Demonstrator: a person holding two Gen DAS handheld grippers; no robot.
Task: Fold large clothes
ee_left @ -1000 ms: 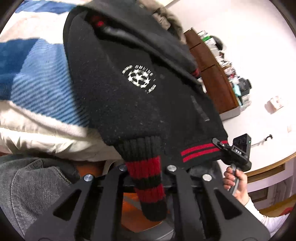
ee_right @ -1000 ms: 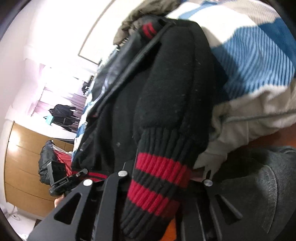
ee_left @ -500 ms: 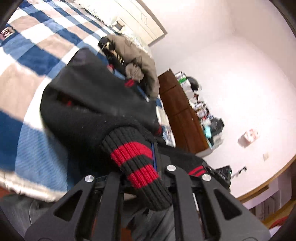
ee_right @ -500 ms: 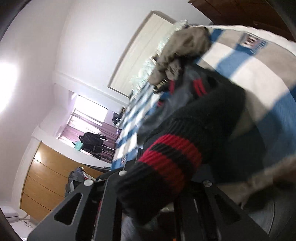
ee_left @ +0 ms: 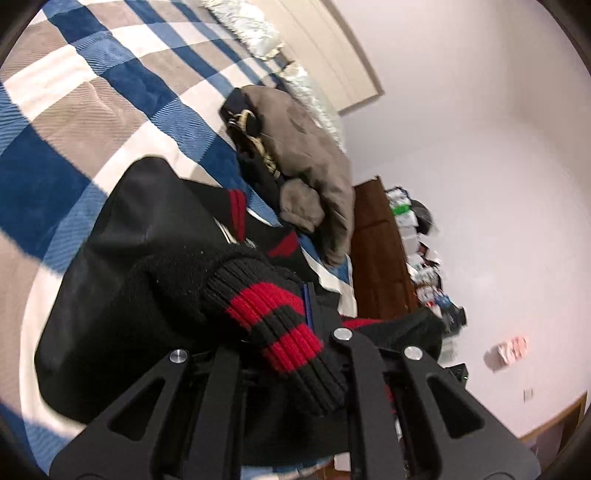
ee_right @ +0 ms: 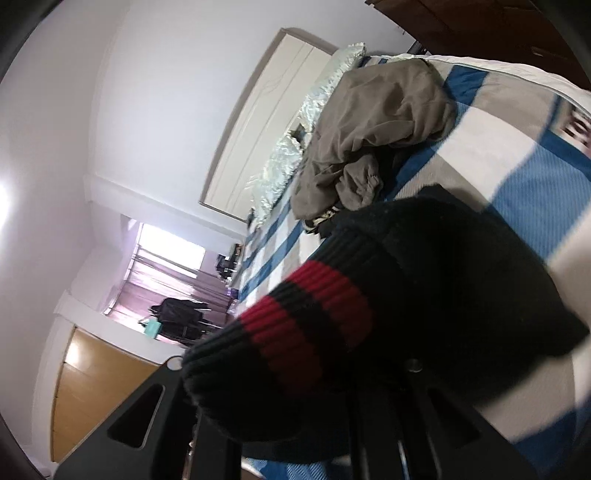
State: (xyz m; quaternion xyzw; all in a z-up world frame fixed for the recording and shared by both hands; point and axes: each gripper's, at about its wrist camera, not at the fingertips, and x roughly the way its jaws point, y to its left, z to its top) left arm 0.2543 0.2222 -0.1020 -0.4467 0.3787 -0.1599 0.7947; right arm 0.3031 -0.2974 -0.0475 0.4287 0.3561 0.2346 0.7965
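Your left gripper point(ee_left: 291, 354) has its jaws clamped shut on a ribbed sleeve cuff point(ee_left: 280, 328) — black knit with two red bands — that bulges up between the black finger frames and flops over toward 5 o'clock. Behind that cuff the rest of the black jacket point(ee_left: 147, 266) spreads toward 9 and 10 o'clock across the bed, with a red-striped collar edge point(ee_left: 238, 210) showing near the middle of the left wrist view. The fabric looks bunched and lifted near you, lying flatter farther off.

Your right gripper point(ee_right: 295, 387) is likewise closed tight on the other cuff point(ee_right: 303, 325), the same black rib with red bands; the cuff hides the fingertips, and the sleeve swells out toward 2 and 3 o'clock in the right wrist view.

Under the jacket is the bed's checked blanket point(ee_left: 85, 110) in blue, tan and white squares. At about 1 o'clock from the left cuff a crumpled brown garment point(ee_left: 306, 155) sits on the blanket, just beyond the jacket's collar — in the right wrist view it lies at 12 o'clock point(ee_right: 376, 122). Frilly pale pillows point(ee_left: 255, 29) line the cream headboard point(ee_left: 332, 55). A dark wooden dresser point(ee_left: 376, 258) stands past the bed's edge at 3 o'clock, cluttered on top.
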